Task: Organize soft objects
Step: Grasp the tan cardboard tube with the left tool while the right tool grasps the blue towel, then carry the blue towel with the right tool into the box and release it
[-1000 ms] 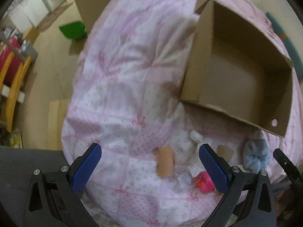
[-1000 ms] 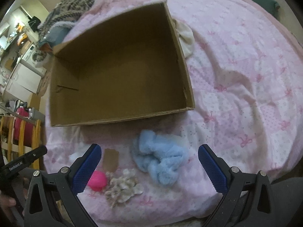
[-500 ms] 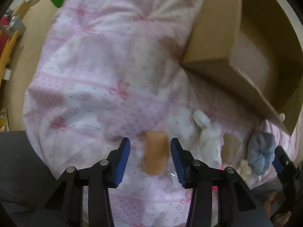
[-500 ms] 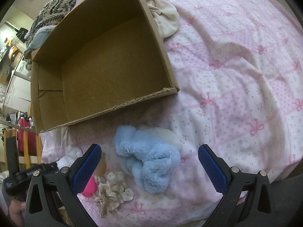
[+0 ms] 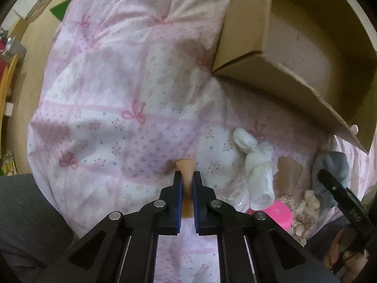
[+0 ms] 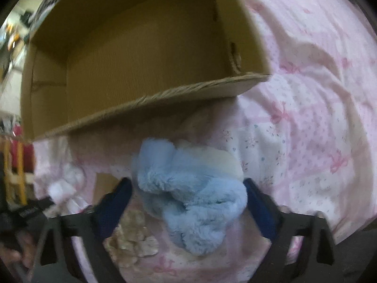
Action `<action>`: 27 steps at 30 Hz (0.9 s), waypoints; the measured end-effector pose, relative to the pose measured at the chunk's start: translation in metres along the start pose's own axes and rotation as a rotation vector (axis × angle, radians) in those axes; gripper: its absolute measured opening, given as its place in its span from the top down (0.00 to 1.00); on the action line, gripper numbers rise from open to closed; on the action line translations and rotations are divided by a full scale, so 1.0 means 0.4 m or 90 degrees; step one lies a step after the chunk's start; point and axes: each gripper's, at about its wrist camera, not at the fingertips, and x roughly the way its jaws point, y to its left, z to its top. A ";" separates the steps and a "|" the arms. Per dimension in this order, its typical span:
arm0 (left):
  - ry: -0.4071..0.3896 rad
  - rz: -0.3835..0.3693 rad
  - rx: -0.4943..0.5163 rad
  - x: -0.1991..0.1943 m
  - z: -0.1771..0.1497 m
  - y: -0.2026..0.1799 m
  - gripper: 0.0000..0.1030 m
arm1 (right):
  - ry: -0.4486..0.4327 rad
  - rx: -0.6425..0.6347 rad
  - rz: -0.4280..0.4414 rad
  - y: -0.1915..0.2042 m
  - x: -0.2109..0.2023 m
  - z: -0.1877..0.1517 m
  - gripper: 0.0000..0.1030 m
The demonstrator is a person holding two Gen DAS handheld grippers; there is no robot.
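Pink quilt [image 5: 99,89]: left tool [image 5: 186,179] clenched on tan piece [image 5: 186,167]; right tool [image 6: 188,193], closing, straddles blue plush [image 6: 195,195], contact unclear; box [image 6: 146,99] behind.

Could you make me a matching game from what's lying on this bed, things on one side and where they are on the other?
Things:
1. tan sponge
2. fluffy blue cloth
3. cardboard box
4. pink ball

Places:
A. open, on the pink quilt
B. pinched in the left gripper
C. between the right gripper fingers
D. beside the white socks

Pairs: 1-B, 2-C, 3-A, 4-D
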 end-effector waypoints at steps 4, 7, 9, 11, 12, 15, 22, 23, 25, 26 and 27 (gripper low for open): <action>-0.021 0.005 0.009 -0.023 0.013 -0.022 0.94 | -0.012 -0.018 -0.005 0.022 0.002 -0.004 0.47; -0.033 0.005 0.012 -0.037 0.017 -0.026 0.94 | -0.017 -0.019 0.020 0.026 -0.006 -0.015 0.63; -0.043 0.002 0.012 -0.065 0.008 -0.032 0.94 | -0.022 -0.019 0.045 0.033 -0.015 -0.020 0.69; -0.053 -0.004 0.011 -0.090 -0.003 -0.027 0.94 | -0.034 -0.024 0.071 0.043 -0.035 -0.028 0.72; -0.058 -0.004 0.010 -0.094 -0.004 -0.023 0.94 | -0.044 -0.033 0.087 0.055 -0.049 -0.034 0.72; -0.078 -0.014 0.003 -0.128 -0.016 -0.010 0.95 | -0.062 -0.055 0.119 0.086 -0.086 -0.059 0.72; -0.136 -0.040 0.014 -0.201 -0.057 0.020 0.95 | -0.107 -0.078 0.176 0.105 -0.163 -0.112 0.73; -0.152 -0.041 0.022 -0.223 -0.065 0.017 0.95 | -0.121 -0.079 0.184 0.107 -0.178 -0.118 0.73; -0.181 -0.040 0.037 -0.229 -0.086 0.007 0.95 | -0.139 -0.074 0.193 0.105 -0.206 -0.118 0.73; -0.195 -0.040 0.048 -0.241 -0.093 -0.003 0.95 | -0.147 -0.071 0.200 0.100 -0.220 -0.123 0.73; -0.211 -0.041 0.058 -0.262 -0.103 -0.014 0.95 | -0.157 -0.069 0.205 0.098 -0.236 -0.125 0.73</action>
